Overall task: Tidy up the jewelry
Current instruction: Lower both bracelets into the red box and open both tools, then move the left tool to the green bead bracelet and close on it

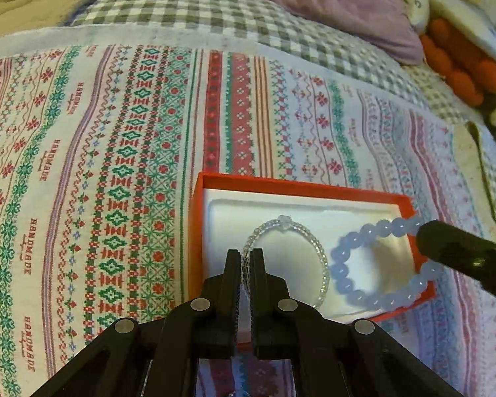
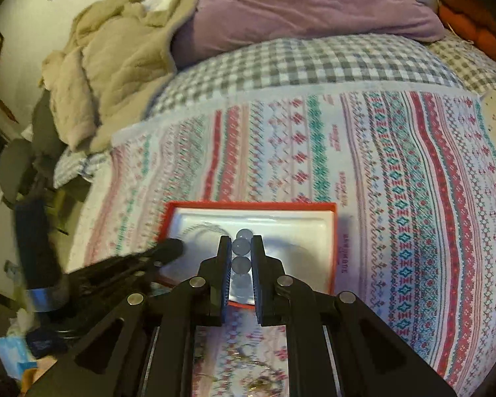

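Repeatedly "HANDMADE" on patterned cloth (image 1: 82, 152), red box (image 1: 281, 183)

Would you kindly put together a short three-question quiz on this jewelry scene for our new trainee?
1. True or false: the left tongs are shut on the clear beaded bracelet.
2. Which bracelet do the right tongs grip? A) gold chain bracelet B) blue beaded bracelet C) neither
3. Fill in: both bracelets hang over the white insert of the ____ jewelry box, which rests on the patterned cloth.

Key
1. True: its thin strand runs between the closed pads.
2. B: round blue beads sit between the fingers in the right wrist view.
3. Red.
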The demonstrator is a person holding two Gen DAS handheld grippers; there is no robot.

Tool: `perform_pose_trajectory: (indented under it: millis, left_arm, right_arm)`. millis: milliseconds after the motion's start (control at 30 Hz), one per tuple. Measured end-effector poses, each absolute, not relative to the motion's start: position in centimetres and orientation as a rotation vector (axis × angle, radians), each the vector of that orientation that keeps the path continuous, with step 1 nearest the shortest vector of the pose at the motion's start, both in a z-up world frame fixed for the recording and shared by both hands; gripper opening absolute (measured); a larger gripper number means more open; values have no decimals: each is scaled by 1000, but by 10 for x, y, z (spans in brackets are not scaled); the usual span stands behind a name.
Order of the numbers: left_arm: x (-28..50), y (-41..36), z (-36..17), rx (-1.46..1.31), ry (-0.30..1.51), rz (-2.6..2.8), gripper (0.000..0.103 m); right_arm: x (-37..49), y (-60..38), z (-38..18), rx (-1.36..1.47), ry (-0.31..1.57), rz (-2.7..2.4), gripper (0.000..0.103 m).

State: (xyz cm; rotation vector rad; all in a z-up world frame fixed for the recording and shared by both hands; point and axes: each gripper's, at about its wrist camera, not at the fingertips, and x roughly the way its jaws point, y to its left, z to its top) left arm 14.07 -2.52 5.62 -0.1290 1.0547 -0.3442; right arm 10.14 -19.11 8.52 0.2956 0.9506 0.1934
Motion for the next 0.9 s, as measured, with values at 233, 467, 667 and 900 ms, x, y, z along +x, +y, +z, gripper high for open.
perform_pose_trajectory:
  millis: [233,467,667,900]
  left_arm:
    - [139,-36,58,-54,1042,-338,0]
    - [130,-46,70,12,1022,-365,27]
    - [110,-48,85,47,995,-385,53]
    - [92,-43,92,100,975,-376,84]
  right_arm:
    - [105,-206,73,253,967,149,12]
    - [95,-212,83,242,953,150,34]
    - [79,-215,88,210,956,126,37]
    - [58,-218,89,184,958,100,54]
